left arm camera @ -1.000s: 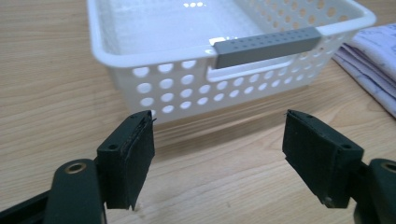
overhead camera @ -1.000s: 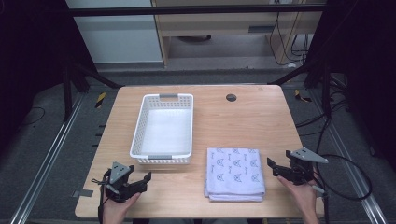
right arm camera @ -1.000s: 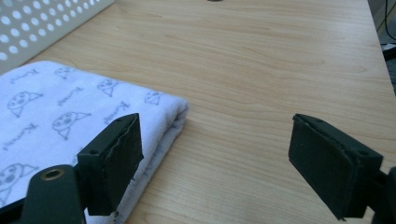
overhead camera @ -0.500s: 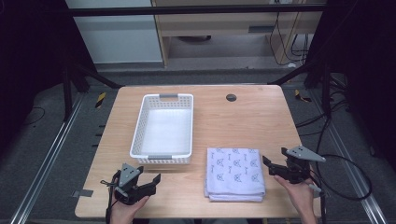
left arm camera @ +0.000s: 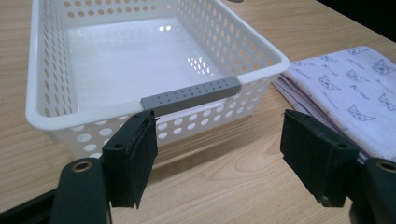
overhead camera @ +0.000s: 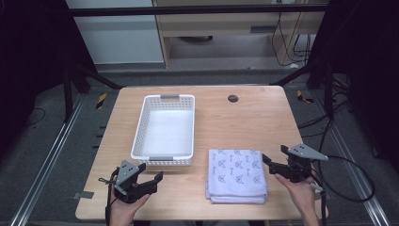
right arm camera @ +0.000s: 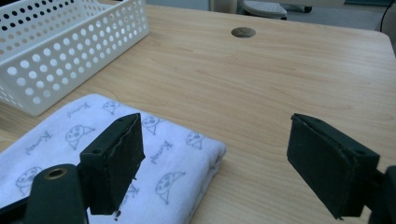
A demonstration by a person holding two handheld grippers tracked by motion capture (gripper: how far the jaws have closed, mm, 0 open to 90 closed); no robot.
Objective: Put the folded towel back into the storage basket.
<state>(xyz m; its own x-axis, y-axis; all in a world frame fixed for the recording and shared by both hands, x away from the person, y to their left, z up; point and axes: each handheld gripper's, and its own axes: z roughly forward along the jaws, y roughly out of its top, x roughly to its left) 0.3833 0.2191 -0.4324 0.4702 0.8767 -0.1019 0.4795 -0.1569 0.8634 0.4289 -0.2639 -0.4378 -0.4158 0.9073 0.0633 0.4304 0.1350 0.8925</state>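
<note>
Just to the left of the right gripper lies a folded pale purple cloth with little cat faces printed on it. It sits flat on the light wooden table, near the front edge. The right gripper's jaws are spread wide and hold nothing. In the right gripper view one jaw hangs over the near corner of the cloth and the other is over bare wood. I think the gripper is lined up this way so it can pinch that edge of the cloth.

The left gripper is also wide open with nothing in it. It rests low over the table, well apart from the cloth. Right in front of it stands a white plastic basket full of round holes, with a grey strip for a handle on its near rim. The basket is empty, so I guess the cloth is meant to go in there. The left gripper may be waiting there to hold the basket or help lift the cloth.

Small words are printed beside the cat faces, but they are too small and curly to read. Past the basket there is a dark round hole cover in the table.
</note>
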